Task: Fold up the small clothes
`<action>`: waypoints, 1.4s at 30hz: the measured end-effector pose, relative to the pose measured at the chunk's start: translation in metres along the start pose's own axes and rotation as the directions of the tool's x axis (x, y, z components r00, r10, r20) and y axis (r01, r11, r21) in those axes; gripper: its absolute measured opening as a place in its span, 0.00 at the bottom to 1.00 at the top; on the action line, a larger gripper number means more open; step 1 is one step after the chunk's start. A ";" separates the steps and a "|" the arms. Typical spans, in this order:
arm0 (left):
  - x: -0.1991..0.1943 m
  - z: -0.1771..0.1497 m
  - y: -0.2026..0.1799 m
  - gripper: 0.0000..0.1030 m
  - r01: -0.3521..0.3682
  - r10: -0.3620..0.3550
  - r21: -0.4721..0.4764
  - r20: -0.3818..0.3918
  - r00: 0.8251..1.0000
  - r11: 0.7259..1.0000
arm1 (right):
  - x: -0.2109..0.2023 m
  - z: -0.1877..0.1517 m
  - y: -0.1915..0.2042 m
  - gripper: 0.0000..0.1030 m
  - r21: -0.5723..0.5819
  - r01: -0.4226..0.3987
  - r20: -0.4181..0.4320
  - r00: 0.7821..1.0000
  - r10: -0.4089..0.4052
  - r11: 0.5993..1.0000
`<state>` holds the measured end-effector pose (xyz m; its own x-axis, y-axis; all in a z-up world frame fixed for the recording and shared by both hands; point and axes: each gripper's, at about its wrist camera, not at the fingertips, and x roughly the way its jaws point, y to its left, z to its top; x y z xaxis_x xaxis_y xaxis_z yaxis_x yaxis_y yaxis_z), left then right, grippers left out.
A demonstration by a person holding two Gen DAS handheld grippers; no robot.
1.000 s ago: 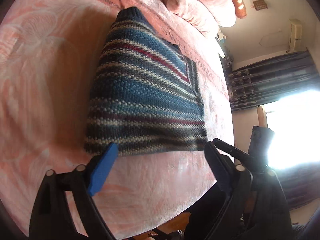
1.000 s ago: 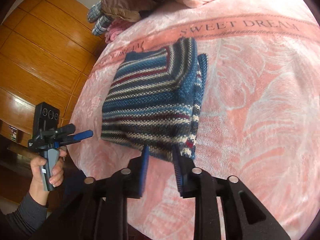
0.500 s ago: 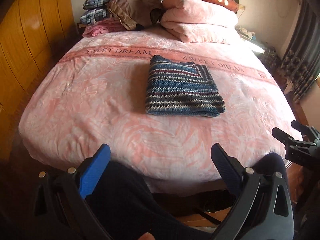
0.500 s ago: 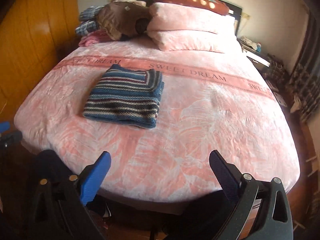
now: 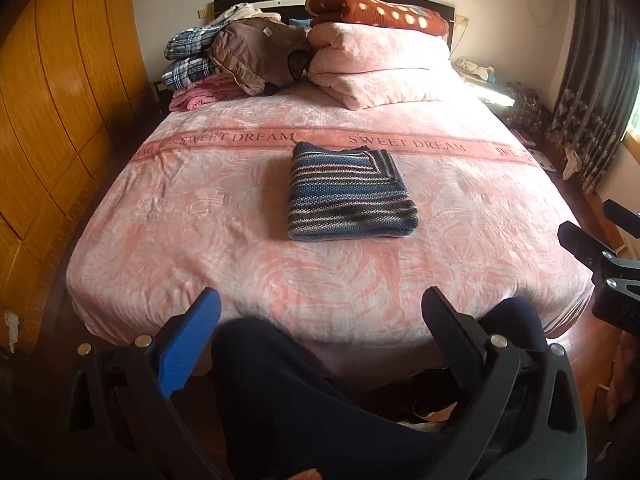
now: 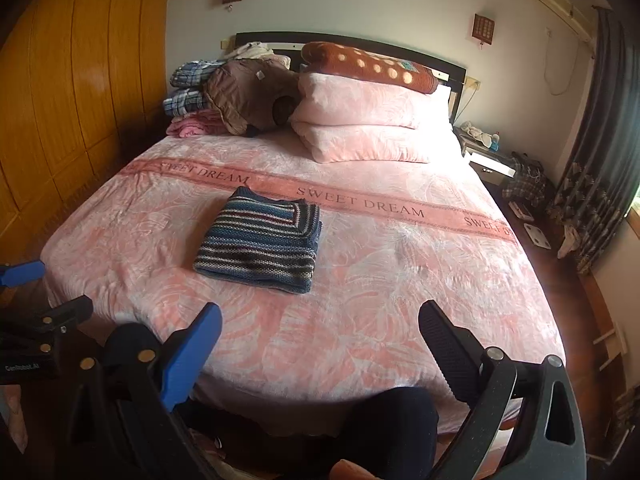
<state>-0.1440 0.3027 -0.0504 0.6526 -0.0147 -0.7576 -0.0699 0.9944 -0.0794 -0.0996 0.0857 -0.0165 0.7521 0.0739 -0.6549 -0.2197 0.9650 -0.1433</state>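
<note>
A striped blue, grey and maroon knit sweater (image 5: 348,194) lies folded into a neat rectangle in the middle of the pink bed (image 5: 200,216); the right wrist view shows the same sweater (image 6: 260,244) left of centre. My left gripper (image 5: 322,306) is open and empty, held back beyond the foot of the bed, well short of the sweater. My right gripper (image 6: 320,322) is open too, nothing between its fingers, hovering over the bed's near edge. Each gripper appears at the side of the other's view.
Pink pillows (image 5: 376,72) and a spotted brown blanket (image 5: 376,12) are stacked at the headboard, with a pile of clothes (image 5: 236,60) beside them. A wooden wardrobe (image 5: 52,120) lines the left wall. A nightstand (image 6: 488,160) and curtains (image 6: 600,140) stand on the right. The person's dark-trousered legs (image 5: 304,392) are below.
Both grippers pulled back from the sweater's near edge to beyond the foot of the bed. The right gripper, nearly closed a second ago, has opened wide. The sweater stays folded.
</note>
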 end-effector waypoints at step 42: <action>0.024 0.001 0.001 0.97 -0.020 0.019 -0.020 -0.048 0.999 1.000 | 0.026 -0.007 0.009 0.96 0.009 -0.026 -0.037 0.999 0.026 1.000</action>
<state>-0.1274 0.3037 -0.0677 0.6138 -0.0006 -0.7895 -0.0982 0.9922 -0.0771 -0.0860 0.0945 -0.0402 0.7229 0.0898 -0.6851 -0.2334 0.9650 -0.1198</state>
